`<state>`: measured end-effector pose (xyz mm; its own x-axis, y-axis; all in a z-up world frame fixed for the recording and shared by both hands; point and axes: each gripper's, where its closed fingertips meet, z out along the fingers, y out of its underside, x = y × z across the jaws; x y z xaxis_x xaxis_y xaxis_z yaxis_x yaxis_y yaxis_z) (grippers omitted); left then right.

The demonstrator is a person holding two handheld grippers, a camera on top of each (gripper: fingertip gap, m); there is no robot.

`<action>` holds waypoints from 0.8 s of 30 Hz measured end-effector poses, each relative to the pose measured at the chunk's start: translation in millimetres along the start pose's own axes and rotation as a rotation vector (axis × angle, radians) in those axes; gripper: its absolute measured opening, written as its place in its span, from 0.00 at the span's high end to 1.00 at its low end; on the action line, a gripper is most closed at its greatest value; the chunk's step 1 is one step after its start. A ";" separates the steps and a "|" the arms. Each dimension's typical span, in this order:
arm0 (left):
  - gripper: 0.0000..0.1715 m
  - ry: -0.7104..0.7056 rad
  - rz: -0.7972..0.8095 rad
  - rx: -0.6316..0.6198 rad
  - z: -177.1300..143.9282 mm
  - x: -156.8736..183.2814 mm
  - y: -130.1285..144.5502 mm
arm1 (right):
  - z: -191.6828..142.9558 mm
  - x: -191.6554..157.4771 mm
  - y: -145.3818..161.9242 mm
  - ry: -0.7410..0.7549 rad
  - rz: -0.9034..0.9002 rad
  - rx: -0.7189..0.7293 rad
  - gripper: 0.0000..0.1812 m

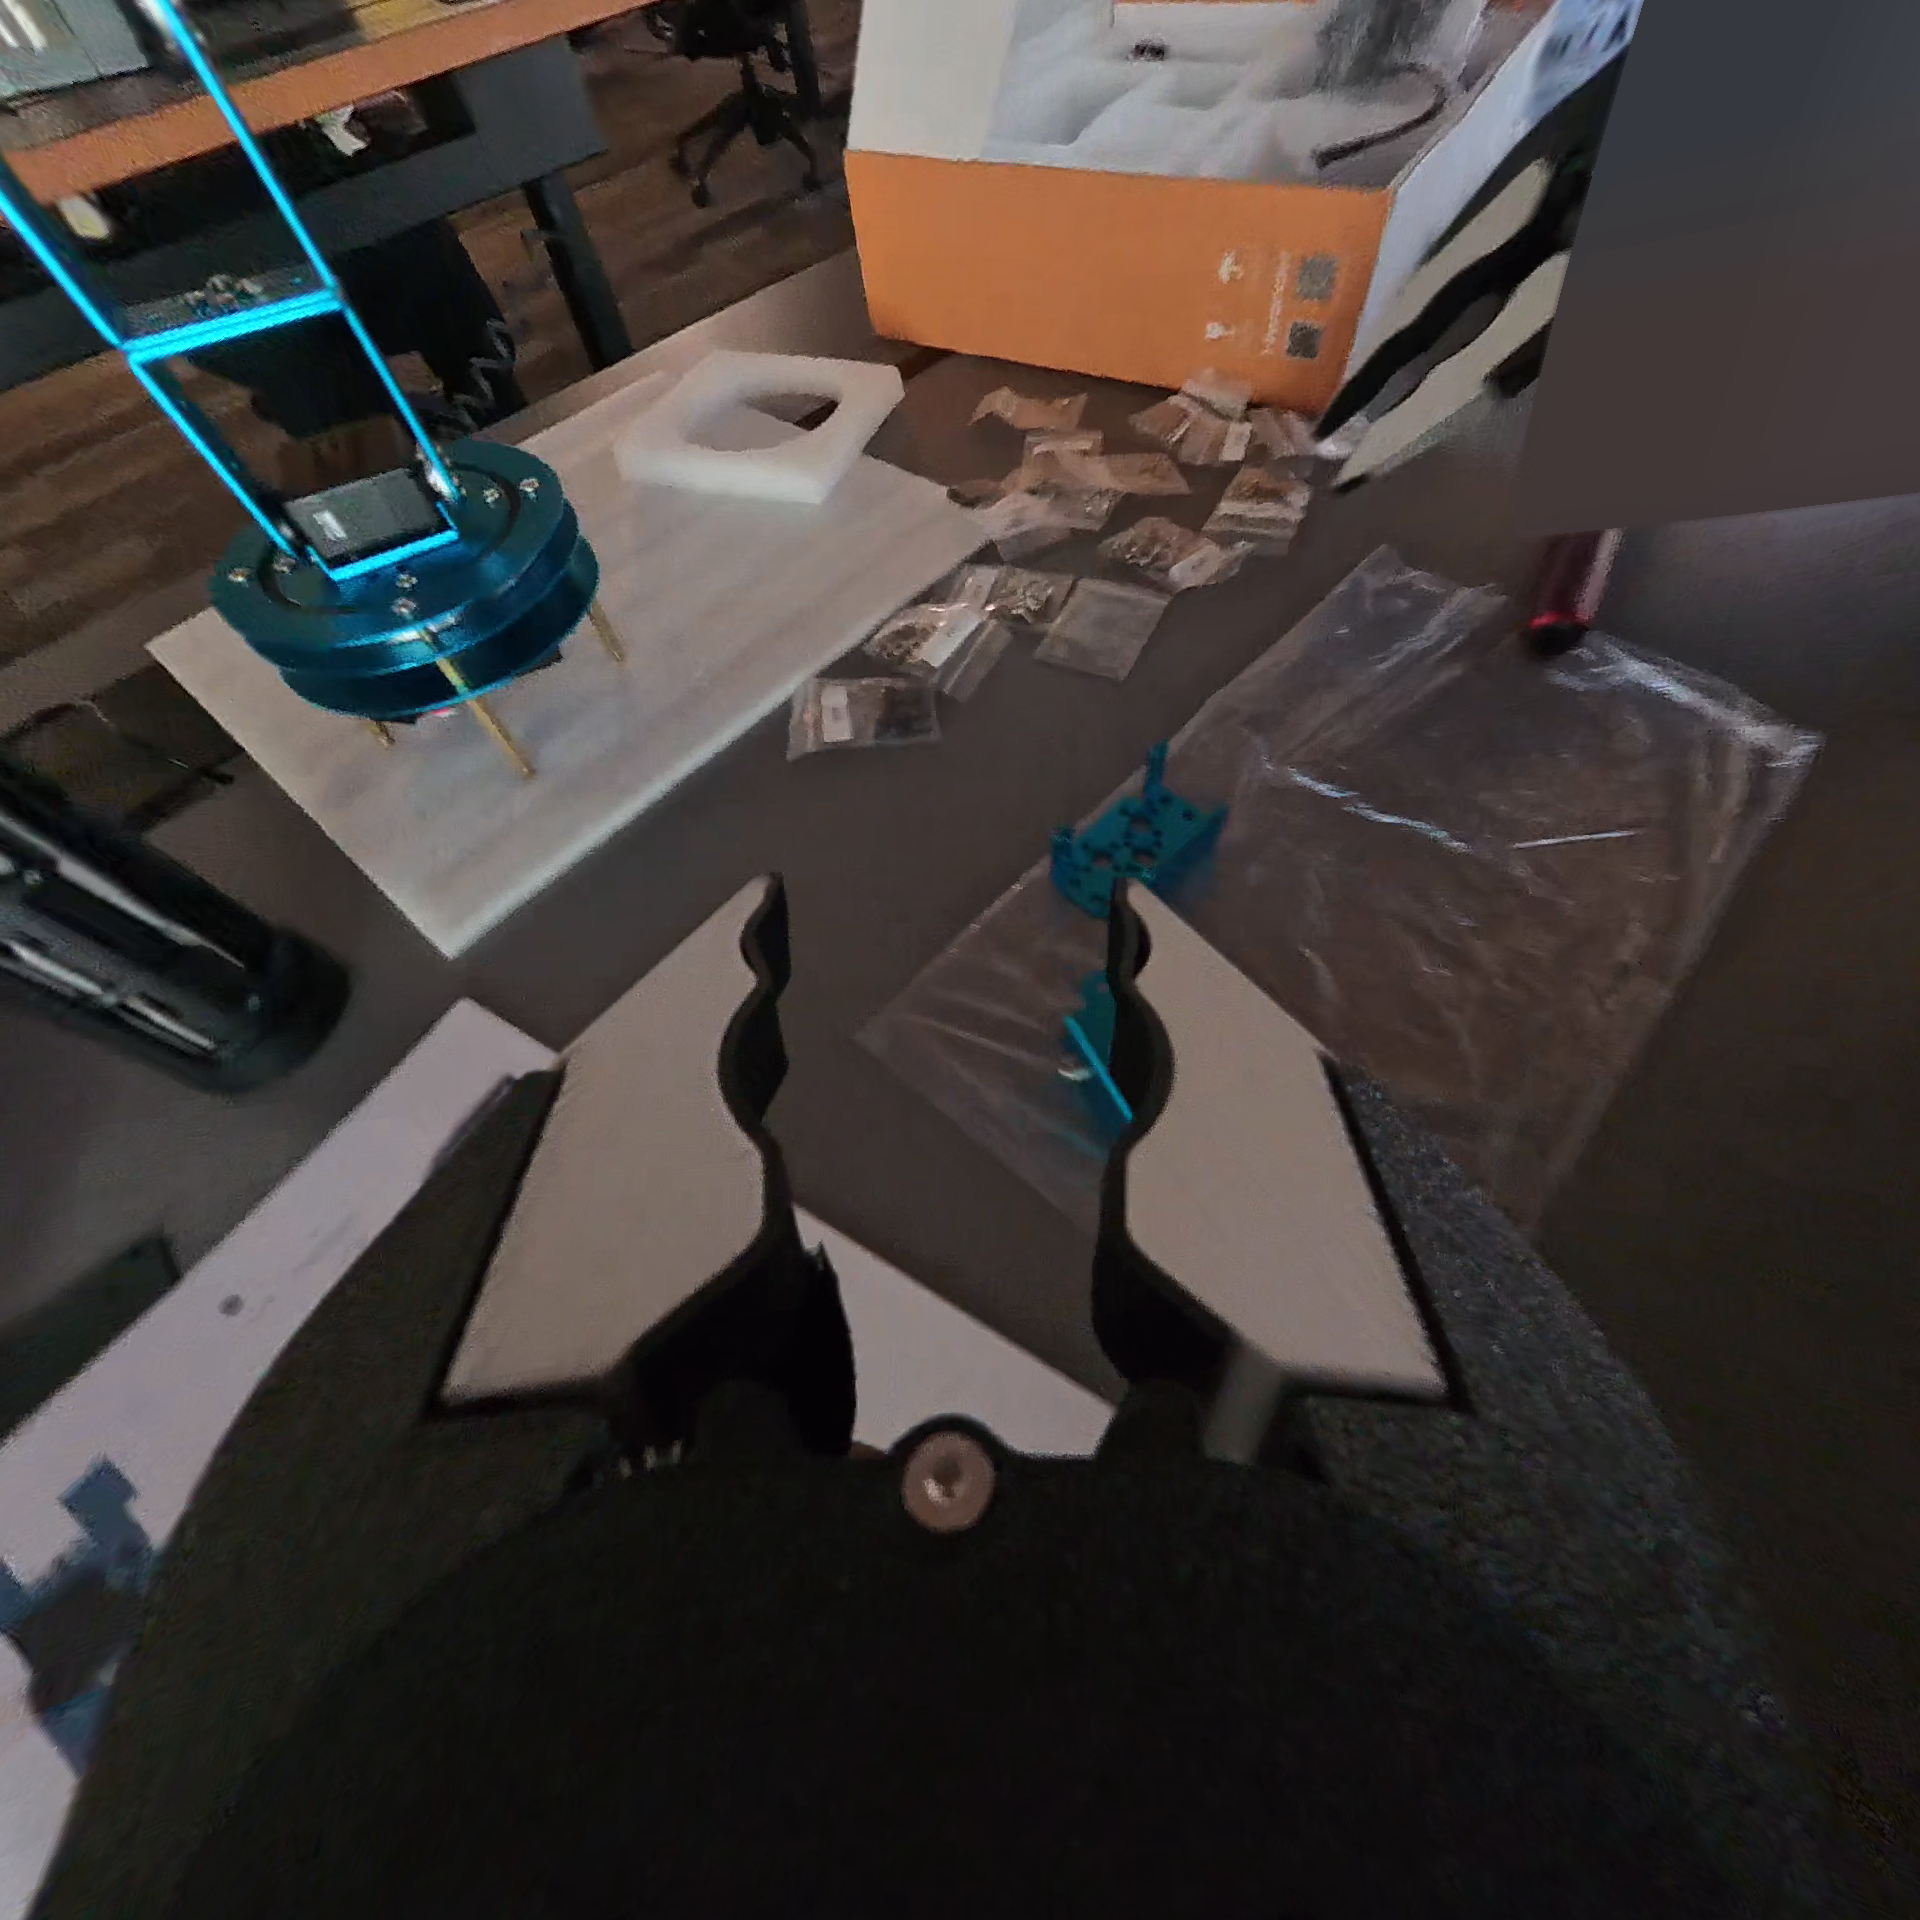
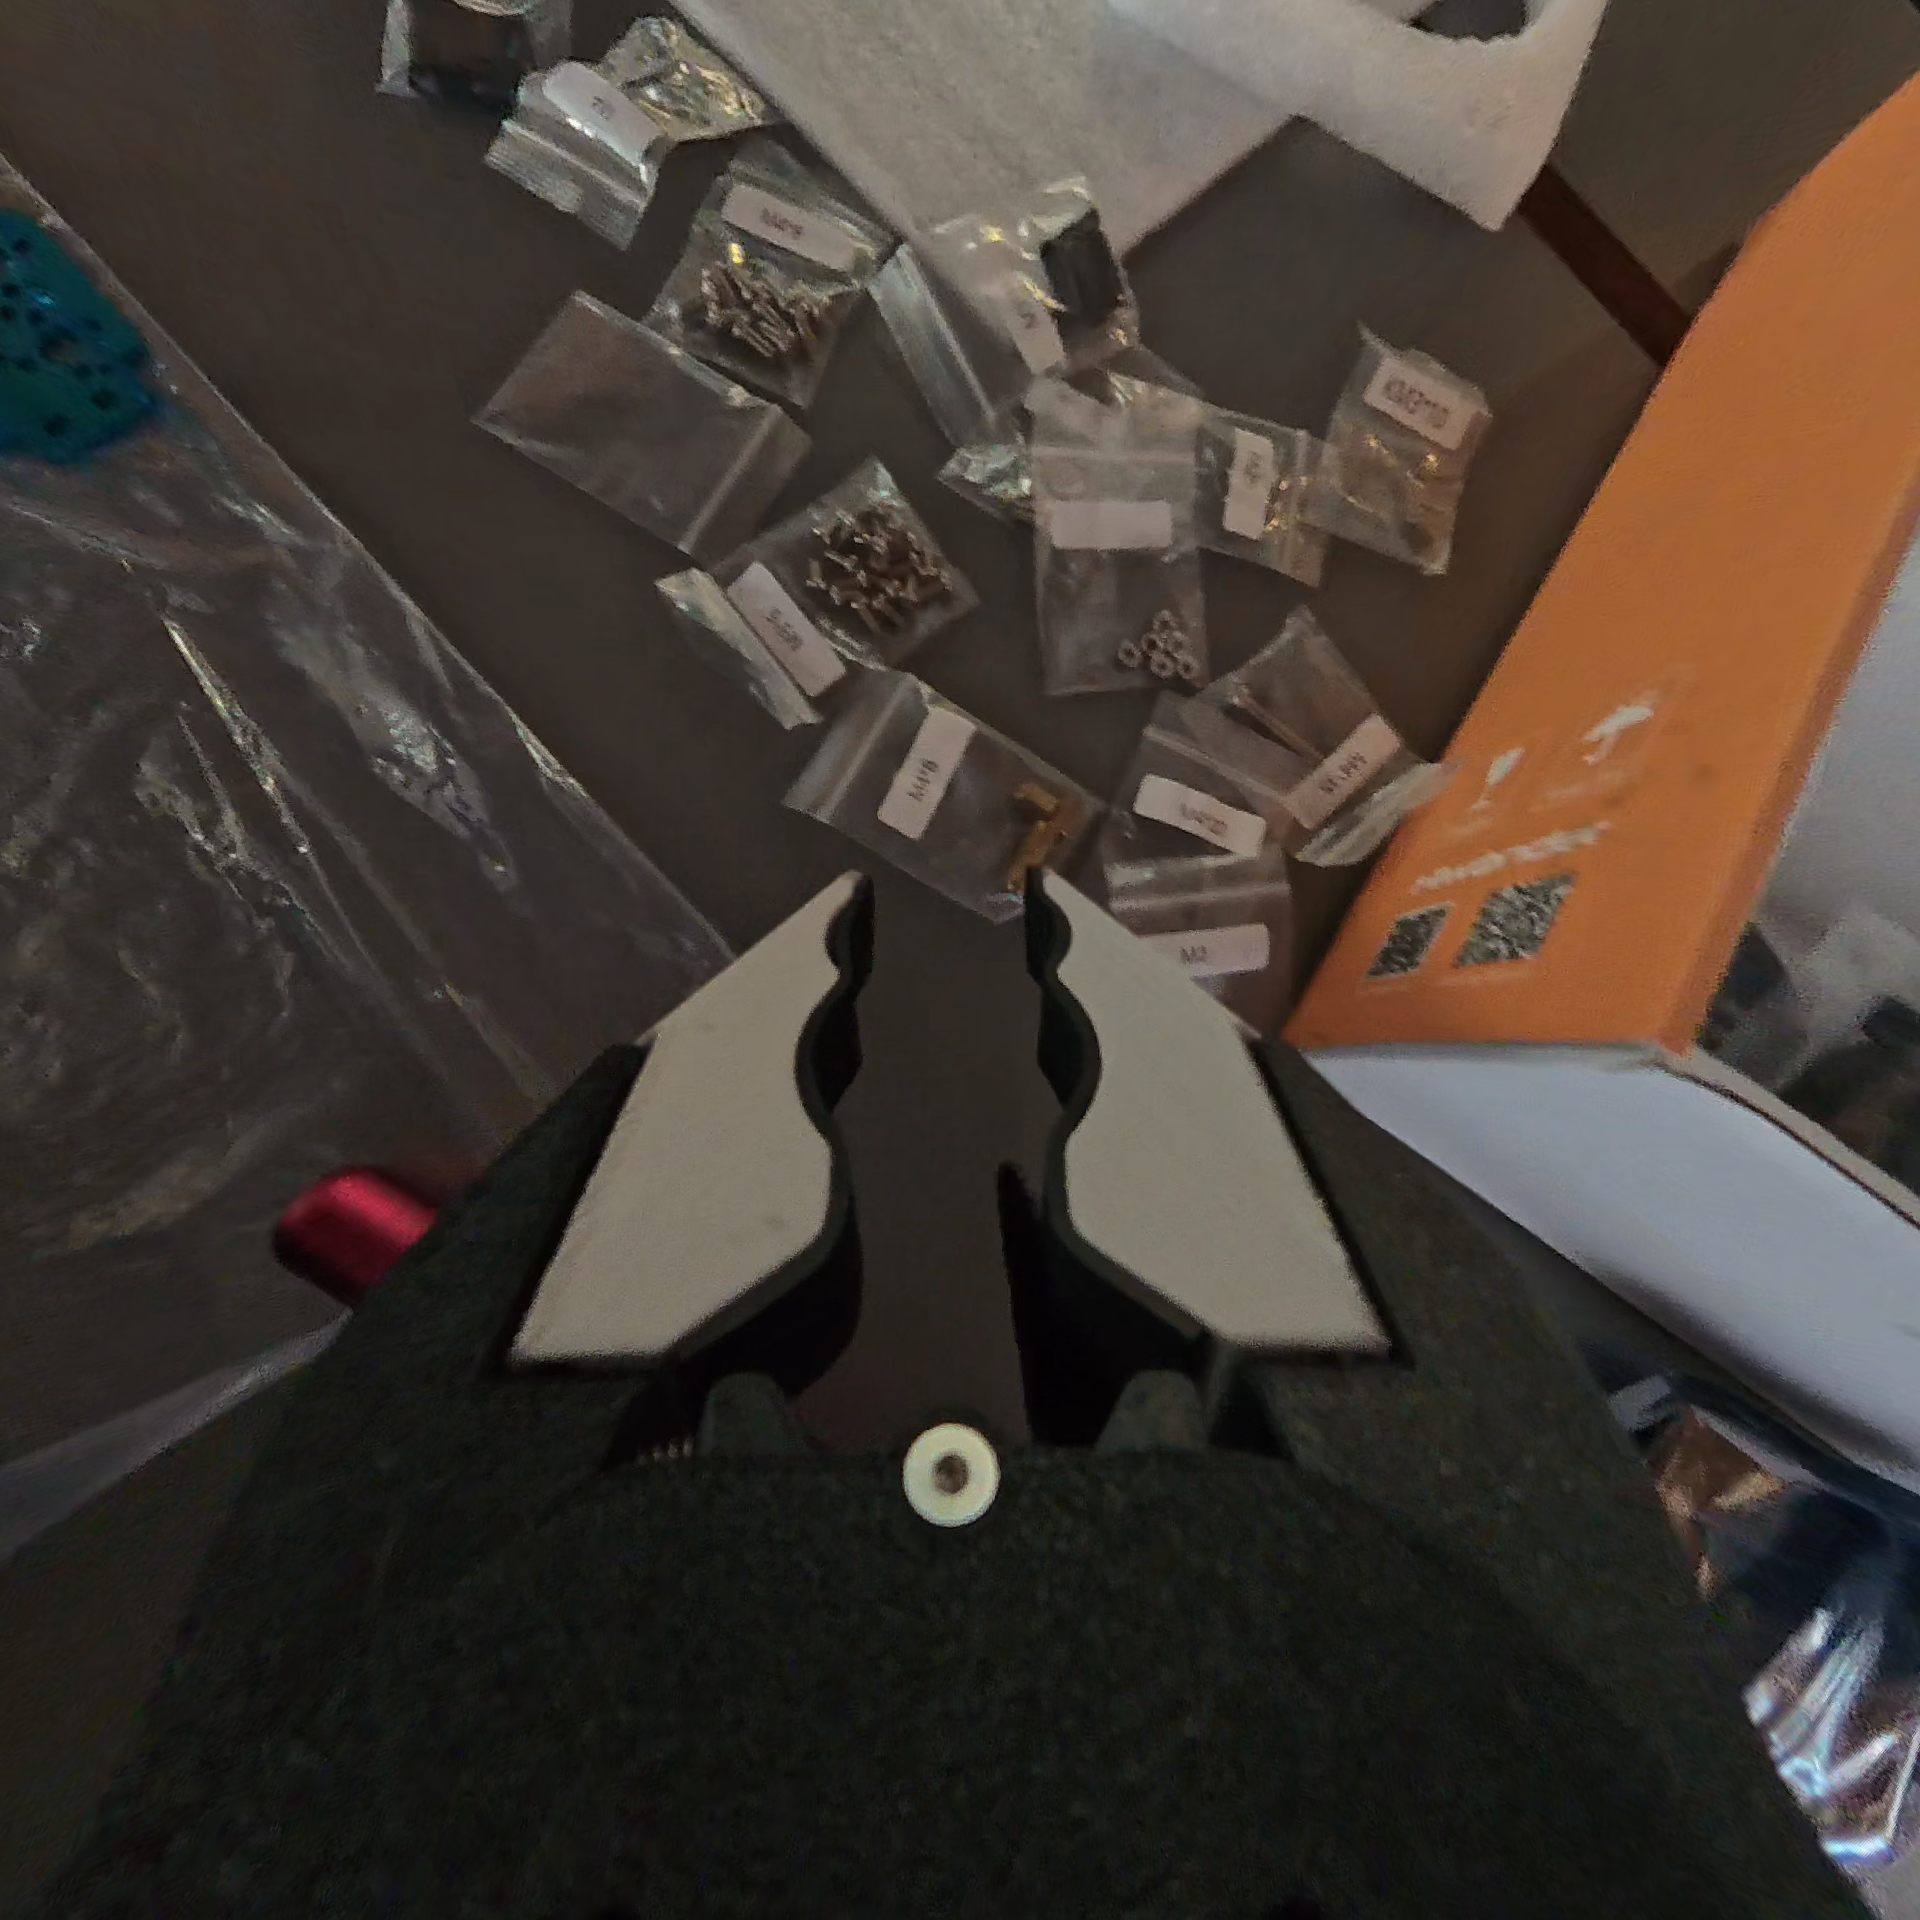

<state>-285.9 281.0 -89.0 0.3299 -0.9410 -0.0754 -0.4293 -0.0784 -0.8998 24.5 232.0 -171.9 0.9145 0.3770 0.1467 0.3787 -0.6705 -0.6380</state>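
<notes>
My left gripper (image 1: 945,894) is open and empty above a dark table. Its right fingertip is just short of a small blue metal bracket (image 1: 1138,831) that lies on a large clear plastic bag (image 1: 1403,883); a second blue piece (image 1: 1091,1049) shows beside that finger. My right gripper (image 2: 951,883) is open and empty. It points at several small clear zip bags of screws and nuts, nearest one with a brass part (image 2: 1034,821). The right gripper also shows far off in the left wrist view (image 1: 1444,343), next to the box.
A blue round base with upright rails (image 1: 405,582) stands on brass legs on a white sheet (image 1: 623,727). A white foam frame (image 1: 758,421) lies behind it. An orange and white box (image 1: 1101,260) (image 2: 1662,623) stands at the table's back. A red cylinder (image 2: 348,1236) lies by the big bag. Left tips to right tips: about 35 centimeters. The right gripper is farther from the small blue metal bracket (image 1: 1138,831), some 20 centimeters, than the left, some 15 centimeters.
</notes>
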 end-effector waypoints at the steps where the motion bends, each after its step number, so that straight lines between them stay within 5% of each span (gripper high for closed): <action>1: 0.64 -0.019 0.018 -0.019 10.4 -9.0 -0.4 | -1.7 3.5 2.9 0.004 0.004 -0.007 0.85; 6: 0.64 -0.045 -0.037 -0.013 37.8 -39.0 7.2 | -8.1 23.7 14.8 0.061 0.004 -0.042 0.85; 12: 0.65 -0.091 -0.128 -0.017 28.4 -65.2 36.7 | 0.3 19.5 12.6 0.001 0.045 -0.016 0.85; 24: 0.66 -0.072 -0.159 0.020 23.5 -64.5 29.5 | 6.3 42.6 -7.0 0.093 0.161 0.068 0.82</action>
<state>-300.0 347.2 -120.8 0.4522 -0.8911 0.0383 -0.3507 -0.2172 -0.9109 59.9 256.8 -165.9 0.9730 0.2055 0.1053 0.2185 -0.6716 -0.7080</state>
